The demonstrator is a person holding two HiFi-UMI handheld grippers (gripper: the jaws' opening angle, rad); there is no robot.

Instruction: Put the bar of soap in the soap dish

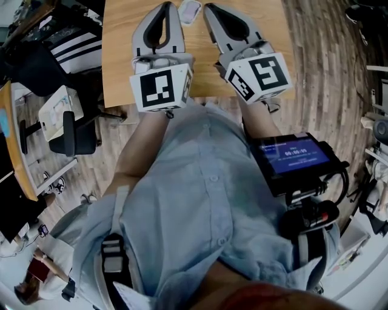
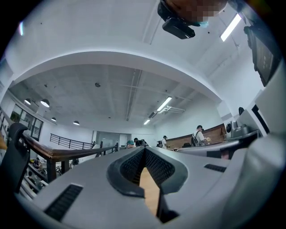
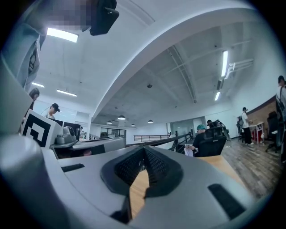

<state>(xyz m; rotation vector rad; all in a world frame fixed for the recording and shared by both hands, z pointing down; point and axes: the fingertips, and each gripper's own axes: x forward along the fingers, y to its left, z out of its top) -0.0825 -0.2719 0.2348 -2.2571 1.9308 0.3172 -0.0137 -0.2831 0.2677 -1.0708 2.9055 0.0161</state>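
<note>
Over the wooden surface [image 1: 121, 42], the left hand-held gripper [image 1: 166, 6] and right hand-held gripper [image 1: 210, 8] are hovering closed and empty, probably needing opening before grasping.

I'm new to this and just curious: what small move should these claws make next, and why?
Probably tilt the right claw down toward the small pale thing on the table: it and the left claw are shut, empty, and I can't tell whether that's soap or dish.
</note>
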